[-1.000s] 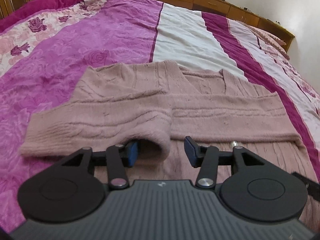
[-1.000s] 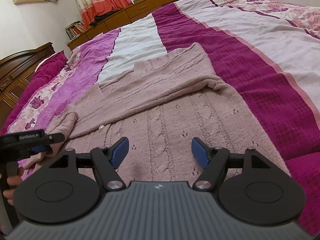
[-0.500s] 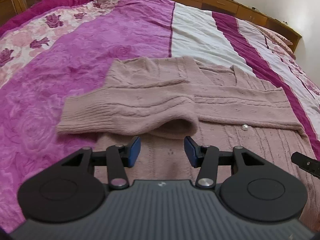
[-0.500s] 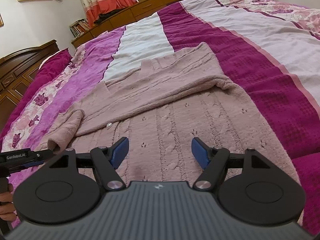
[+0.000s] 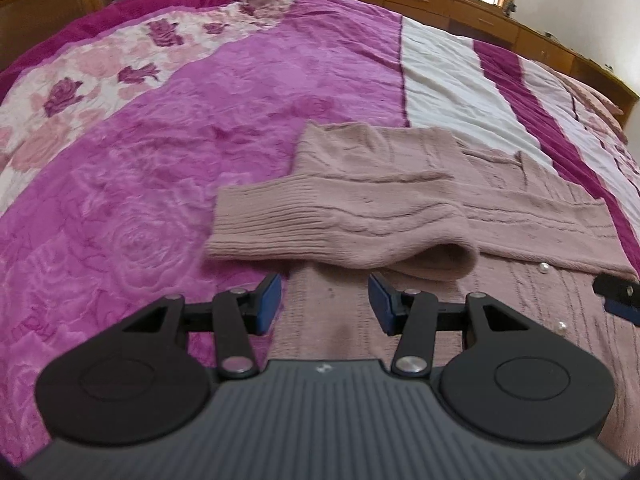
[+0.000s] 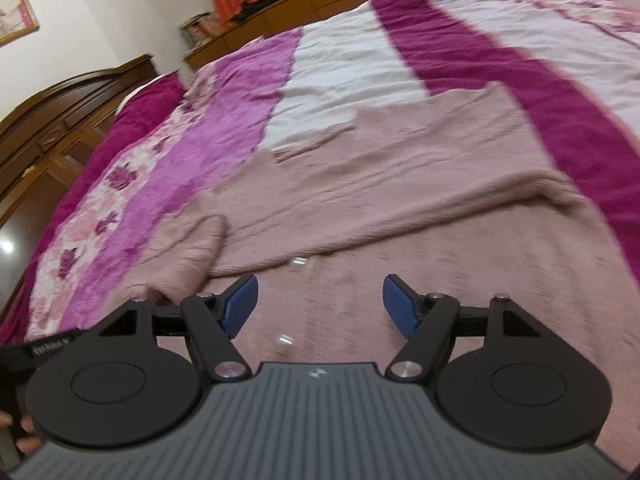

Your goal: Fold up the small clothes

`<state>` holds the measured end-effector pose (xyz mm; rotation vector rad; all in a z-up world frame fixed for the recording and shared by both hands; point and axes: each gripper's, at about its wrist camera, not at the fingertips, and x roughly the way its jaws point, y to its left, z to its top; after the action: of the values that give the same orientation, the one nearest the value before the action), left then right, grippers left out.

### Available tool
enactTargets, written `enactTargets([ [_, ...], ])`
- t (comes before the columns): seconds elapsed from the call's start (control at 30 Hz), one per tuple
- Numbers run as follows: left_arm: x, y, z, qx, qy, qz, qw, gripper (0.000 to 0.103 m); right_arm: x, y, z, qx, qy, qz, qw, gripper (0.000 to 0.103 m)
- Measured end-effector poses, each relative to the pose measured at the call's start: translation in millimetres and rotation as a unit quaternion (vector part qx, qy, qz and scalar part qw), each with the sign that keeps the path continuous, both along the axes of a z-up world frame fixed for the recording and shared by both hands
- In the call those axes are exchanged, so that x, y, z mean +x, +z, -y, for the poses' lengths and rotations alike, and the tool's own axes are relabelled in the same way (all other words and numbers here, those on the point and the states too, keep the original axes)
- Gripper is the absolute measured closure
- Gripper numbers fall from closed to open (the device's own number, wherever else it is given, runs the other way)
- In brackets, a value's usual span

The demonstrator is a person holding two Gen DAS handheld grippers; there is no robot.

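A dusty-pink knitted cardigan (image 5: 380,208) lies flat on the bed, both sleeves folded across its front. The left sleeve's cuff (image 5: 436,258) rests just beyond my left gripper (image 5: 324,302), which hovers open over the cardigan's left edge with nothing between its blue pads. In the right wrist view the cardigan (image 6: 400,200) fills the middle, with small pearl buttons (image 6: 286,342) down its front. My right gripper (image 6: 318,308) stands wide open above the lower front, holding nothing. A tip of the right gripper (image 5: 618,294) shows at the left view's right edge.
The bedspread (image 5: 160,160) has magenta, floral, white and dark-purple stripes. Wooden cabinets (image 5: 460,4) run along the far side. A dark wooden headboard (image 6: 60,120) is at the left in the right wrist view. A hand (image 6: 20,436) shows at that view's lower left.
Both grippers have drawn back from the sweater toward its near hem and left side. The left gripper no longer surrounds the sleeve cuff, which stays lying on the front.
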<state>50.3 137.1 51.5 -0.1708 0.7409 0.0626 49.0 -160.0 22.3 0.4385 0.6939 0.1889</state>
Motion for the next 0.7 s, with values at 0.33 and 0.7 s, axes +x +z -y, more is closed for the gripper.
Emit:
enactTargets([
  [0.33, -0.7, -8.8, -11.5, 0.001, 0.015, -0.003, 0.9999, 0.053, 82.4, 5.7, -57.4, 0.042, 0.063, -0.045, 0.996, 0.028],
  [0.7, 4.4, -14.2, -22.3, -0.016, 0.024, -0.003, 0.9996, 0.053, 145.4, -10.0, -111.8, 0.018, 0.122, -0.071, 0.99, 0.058],
])
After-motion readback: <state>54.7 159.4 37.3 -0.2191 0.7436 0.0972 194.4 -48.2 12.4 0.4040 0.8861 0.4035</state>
